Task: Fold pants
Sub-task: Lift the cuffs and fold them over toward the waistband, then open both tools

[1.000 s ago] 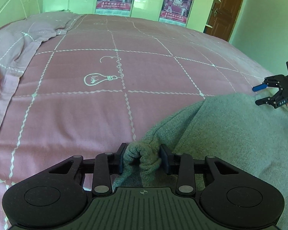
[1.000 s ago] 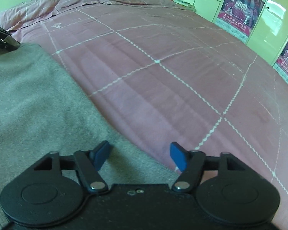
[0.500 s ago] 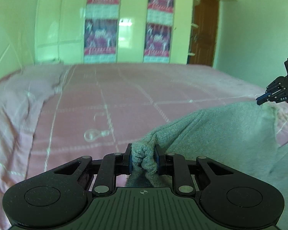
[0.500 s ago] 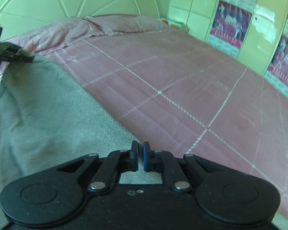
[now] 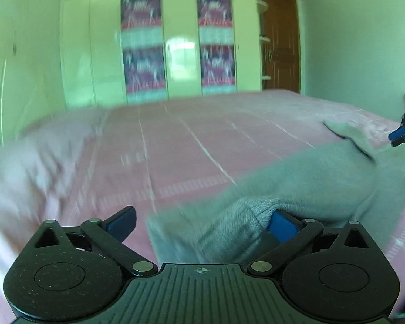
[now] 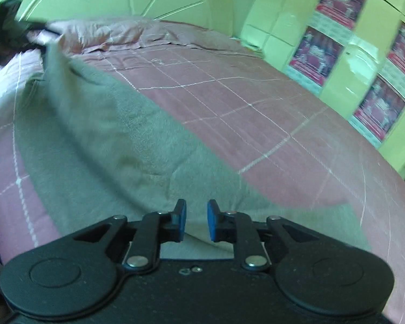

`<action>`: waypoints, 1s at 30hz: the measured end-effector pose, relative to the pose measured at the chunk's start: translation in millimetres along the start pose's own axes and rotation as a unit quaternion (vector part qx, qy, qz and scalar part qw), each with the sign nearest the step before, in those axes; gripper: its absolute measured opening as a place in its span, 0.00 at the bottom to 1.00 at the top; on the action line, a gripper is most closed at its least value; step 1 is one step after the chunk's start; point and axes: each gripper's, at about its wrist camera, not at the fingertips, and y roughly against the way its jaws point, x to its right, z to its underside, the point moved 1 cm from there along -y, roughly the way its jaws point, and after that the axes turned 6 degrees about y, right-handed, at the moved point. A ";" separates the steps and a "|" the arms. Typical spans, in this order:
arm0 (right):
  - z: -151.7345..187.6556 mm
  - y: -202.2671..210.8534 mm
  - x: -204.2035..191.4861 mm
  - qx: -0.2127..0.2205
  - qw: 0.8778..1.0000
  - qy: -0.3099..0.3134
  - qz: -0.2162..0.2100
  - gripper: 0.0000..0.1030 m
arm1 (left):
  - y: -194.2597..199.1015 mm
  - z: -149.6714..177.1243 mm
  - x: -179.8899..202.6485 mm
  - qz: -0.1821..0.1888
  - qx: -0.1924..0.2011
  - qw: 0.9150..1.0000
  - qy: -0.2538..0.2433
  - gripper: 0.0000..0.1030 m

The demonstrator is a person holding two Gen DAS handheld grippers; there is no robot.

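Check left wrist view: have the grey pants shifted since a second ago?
Yes. The grey pants have left the middle between the left gripper fingers and now drape its right finger, over the pink bedspread.

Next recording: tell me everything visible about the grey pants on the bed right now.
The grey pants look like soft fleecy knit, lying spread in a long rumpled band along the near side of the pink bedspread. A bunched, hem-like end drapes over one blue pad of the left gripper, whose jaws are opening wide and no longer clamp it. In the right wrist view the right gripper, jaws opening, hangs over the cloth with a narrow gap and nothing pinched. The far corner is motion-blurred.
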 end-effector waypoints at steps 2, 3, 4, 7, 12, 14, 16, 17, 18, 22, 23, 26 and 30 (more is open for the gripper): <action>10.5 7.3 -4.3 0.016 0.999 -0.044 0.014 0.06 | 12.5 18.5 7.2 -0.028 -0.007 0.997 0.070 0.98; 14.1 9.7 -6.2 0.024 0.997 -0.066 0.021 0.07 | 18.5 24.4 10.7 -0.039 -0.007 0.994 0.103 0.98; 16.9 11.2 -7.8 0.030 0.995 -0.089 0.027 0.08 | 24.9 28.2 13.3 -0.046 -0.005 0.989 0.141 0.98; 27.9 13.9 -17.0 0.044 0.987 -0.144 0.048 0.09 | 43.3 36.8 17.9 -0.047 0.026 0.965 0.255 0.98; 32.7 9.3 -32.9 0.054 0.982 -0.168 0.069 0.10 | 41.7 46.3 29.1 -0.041 0.038 0.925 0.377 0.98; 31.9 5.1 -31.9 0.052 0.978 -0.186 0.075 0.12 | 32.0 55.0 33.0 -0.031 0.029 0.910 0.413 0.93; 30.1 -0.7 -32.4 0.049 0.973 -0.212 0.081 0.15 | 14.7 61.3 29.4 -0.016 0.022 0.889 0.458 0.88; 29.0 -5.2 -30.6 0.046 0.969 -0.229 0.083 0.19 | 9.7 64.4 26.7 -0.007 0.021 0.878 0.478 0.84; 29.7 -9.9 -27.6 0.041 0.964 -0.248 0.084 0.22 | 1.8 66.1 21.9 -0.002 0.020 0.867 0.498 0.84; 34.7 -29.3 -8.2 0.030 0.936 -0.343 0.068 0.44 | -22.9 77.1 13.2 0.001 0.018 0.835 0.549 0.80; 36.5 -35.2 -3.5 0.026 0.930 -0.362 0.062 0.44 | -25.6 78.1 12.0 0.002 0.020 0.831 0.556 0.79; 37.9 -53.5 9.9 0.011 0.907 -0.418 0.046 0.44 | -36.7 79.0 10.5 0.005 0.023 0.826 0.563 0.79; 43.2 -84.5 32.7 -0.029 0.862 -0.505 0.028 0.45 | -51.5 69.3 9.4 -0.008 0.020 0.835 0.549 0.50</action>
